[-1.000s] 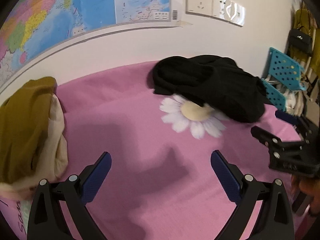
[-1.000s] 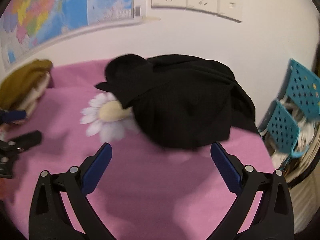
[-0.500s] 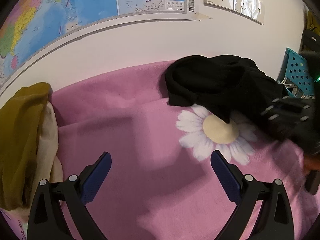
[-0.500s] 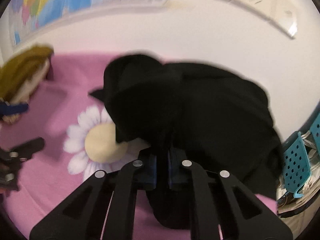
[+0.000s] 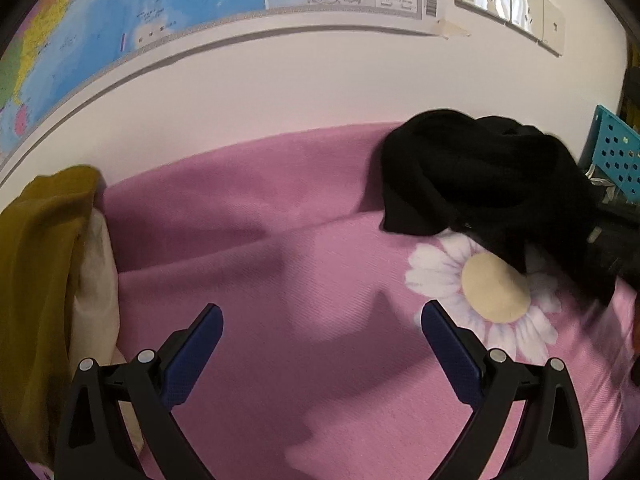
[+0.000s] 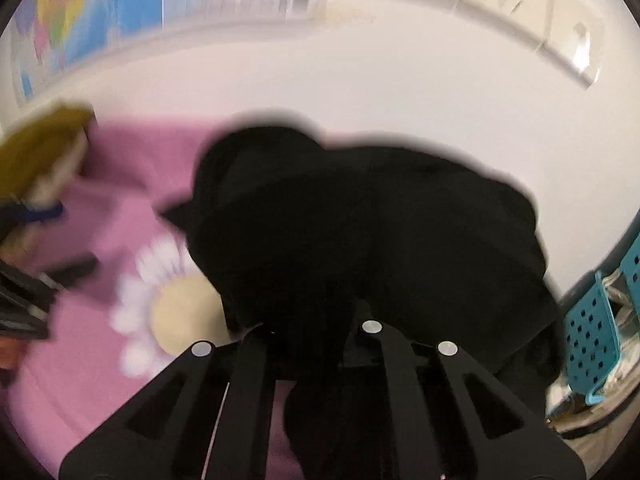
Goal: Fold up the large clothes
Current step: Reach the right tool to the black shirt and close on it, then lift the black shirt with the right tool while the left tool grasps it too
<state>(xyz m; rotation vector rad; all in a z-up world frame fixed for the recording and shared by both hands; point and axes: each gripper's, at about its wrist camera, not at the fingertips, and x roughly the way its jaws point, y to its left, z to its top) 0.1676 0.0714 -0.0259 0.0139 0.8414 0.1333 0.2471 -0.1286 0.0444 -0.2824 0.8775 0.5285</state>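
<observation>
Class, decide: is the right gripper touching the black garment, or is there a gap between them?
Touching. In the right wrist view the right gripper has its jaws closed together on a fold of the black garment, which bunches up between them.

Left wrist view sharp, soft shadows; right wrist view motion-blurred; fisheye-curved edges

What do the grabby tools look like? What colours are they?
The left tool is black plastic with two long arms shaped like a V. Each arm has triangle cut-outs and round silver screws. Its fingers wear dark blue bumpy pads. The right tool has the same black arms, cut-outs and silver screws; its pads are hidden. No cables or sleeves show.
</observation>
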